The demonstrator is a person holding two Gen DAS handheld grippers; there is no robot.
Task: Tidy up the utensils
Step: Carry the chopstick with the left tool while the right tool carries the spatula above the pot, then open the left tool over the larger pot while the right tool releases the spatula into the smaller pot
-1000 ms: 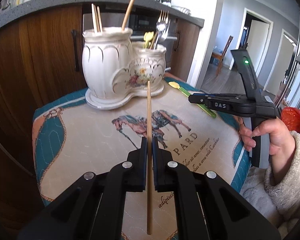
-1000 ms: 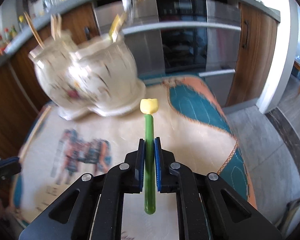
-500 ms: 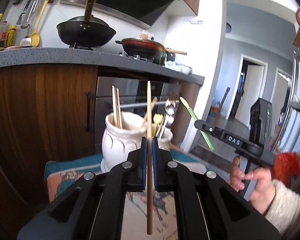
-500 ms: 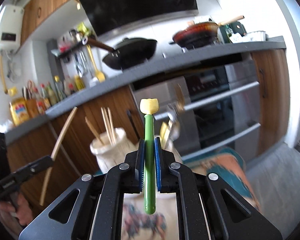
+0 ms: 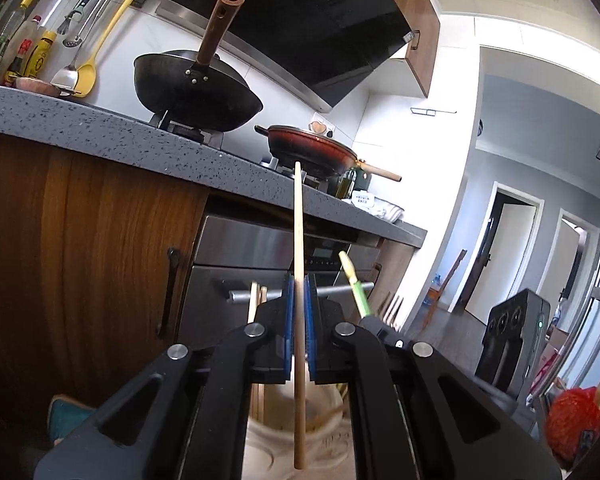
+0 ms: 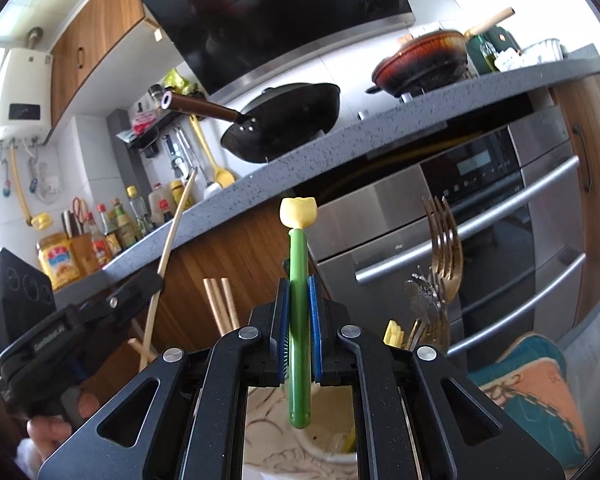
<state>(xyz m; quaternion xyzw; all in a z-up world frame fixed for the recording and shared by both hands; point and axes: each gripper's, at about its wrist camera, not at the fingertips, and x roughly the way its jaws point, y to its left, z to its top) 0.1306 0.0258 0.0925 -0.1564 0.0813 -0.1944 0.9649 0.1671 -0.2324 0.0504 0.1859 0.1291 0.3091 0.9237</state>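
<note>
- Between the blue-padded fingers of the left gripper (image 5: 299, 322) a long pale wooden chopstick (image 5: 298, 248) stands nearly upright, the jaws closed tight on its lower half; its bottom end hangs over the mouth of the cream ceramic utensil holder (image 5: 332, 440) below.
- Two more wooden chopsticks (image 5: 257, 304) stick up out of that holder, just left of the left gripper's fingers.
- Seen from the right wrist, the right gripper (image 6: 296, 330) is clamped on a green-handled utensil with a yellow tulip-shaped end (image 6: 299, 280), held upright, its rounded green bottom end over the holder's smaller compartment (image 6: 332, 412).
- From that compartment rise brass-coloured metal forks (image 6: 446, 244), to the right of the gripped utensil, and a small yellow utensil tip (image 6: 393, 333) shows beside them.
- At the left edge of the right-wrist view the left gripper (image 6: 140, 292) appears from the side with its chopstick (image 6: 172, 236) slanting upward.
- Under the holder a teal and orange quilted cloth (image 6: 536, 384) shows at the lower right.
- Behind, a grey speckled countertop (image 5: 112, 132) carries a black wok with a brown handle (image 5: 198, 88) and a red-brown pan (image 5: 312, 150).
</note>
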